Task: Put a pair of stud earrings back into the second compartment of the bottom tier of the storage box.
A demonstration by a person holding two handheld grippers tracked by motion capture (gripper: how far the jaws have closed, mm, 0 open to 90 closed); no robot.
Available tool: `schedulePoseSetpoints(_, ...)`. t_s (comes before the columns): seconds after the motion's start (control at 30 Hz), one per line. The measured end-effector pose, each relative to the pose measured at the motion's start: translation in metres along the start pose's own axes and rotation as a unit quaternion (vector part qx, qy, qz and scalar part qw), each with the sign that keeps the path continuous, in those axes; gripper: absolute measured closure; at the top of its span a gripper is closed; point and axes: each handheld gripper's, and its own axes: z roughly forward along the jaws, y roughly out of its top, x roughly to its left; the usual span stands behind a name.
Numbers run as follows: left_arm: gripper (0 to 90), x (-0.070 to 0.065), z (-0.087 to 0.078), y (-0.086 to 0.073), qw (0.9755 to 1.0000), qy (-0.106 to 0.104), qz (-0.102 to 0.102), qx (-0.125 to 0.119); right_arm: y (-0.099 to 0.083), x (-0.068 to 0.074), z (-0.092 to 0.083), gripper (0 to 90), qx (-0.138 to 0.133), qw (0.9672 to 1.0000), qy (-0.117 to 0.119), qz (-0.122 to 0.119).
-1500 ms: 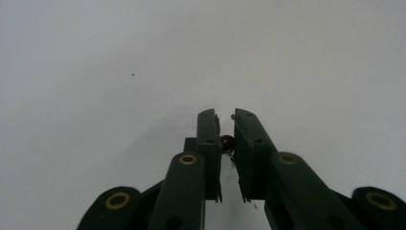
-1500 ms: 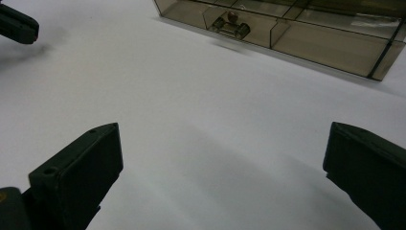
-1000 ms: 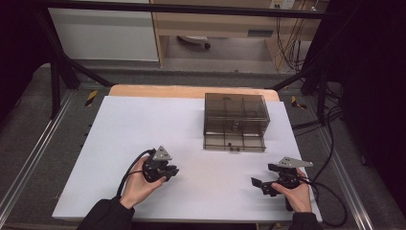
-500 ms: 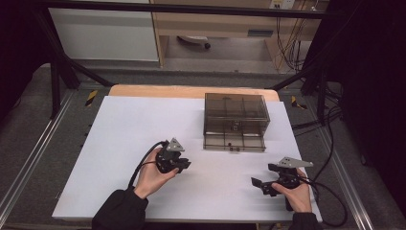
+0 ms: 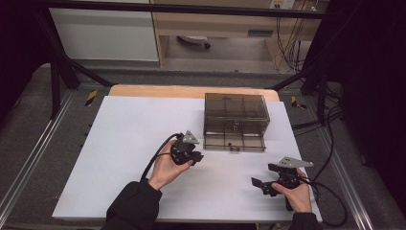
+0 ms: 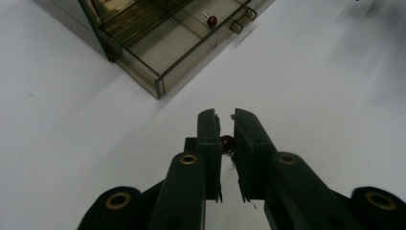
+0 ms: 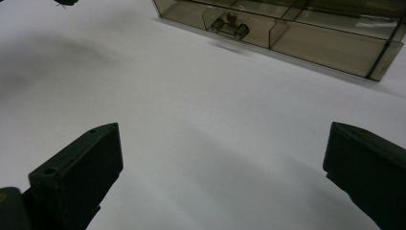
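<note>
Carrying a small red bead toward the open drawer of the smoky plastic box.

Left gripper has its jaws nearly closed, pinching the red bead well back between the pads, presumably so it cannot roll free on the way. It sits low over the white table sheet, near the drawer box, whose bottom drawer is pulled out and already holds 1 similar bead, likely the drop-off spot. Right gripper rests apart near the table's near edge, jaws spread wide and empty, out of the way.
</note>
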Motion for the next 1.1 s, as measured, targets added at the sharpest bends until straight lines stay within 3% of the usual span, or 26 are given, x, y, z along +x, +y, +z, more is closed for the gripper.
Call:
schedulePoseSetpoints(0.63,81.0,-0.006,0.026,0.046,0.9999,0.003,0.015,0.0,0.0,-0.001,-0.001,0.6,-0.001,1.0,0.001,-0.002)
schedulePoseSetpoints(1.1,81.0,-0.015,0.06,0.075,0.9998,-0.004,0.02,0.002,-0.001,0.0,0.0,0.6,0.0,1.0,0.002,-0.001)
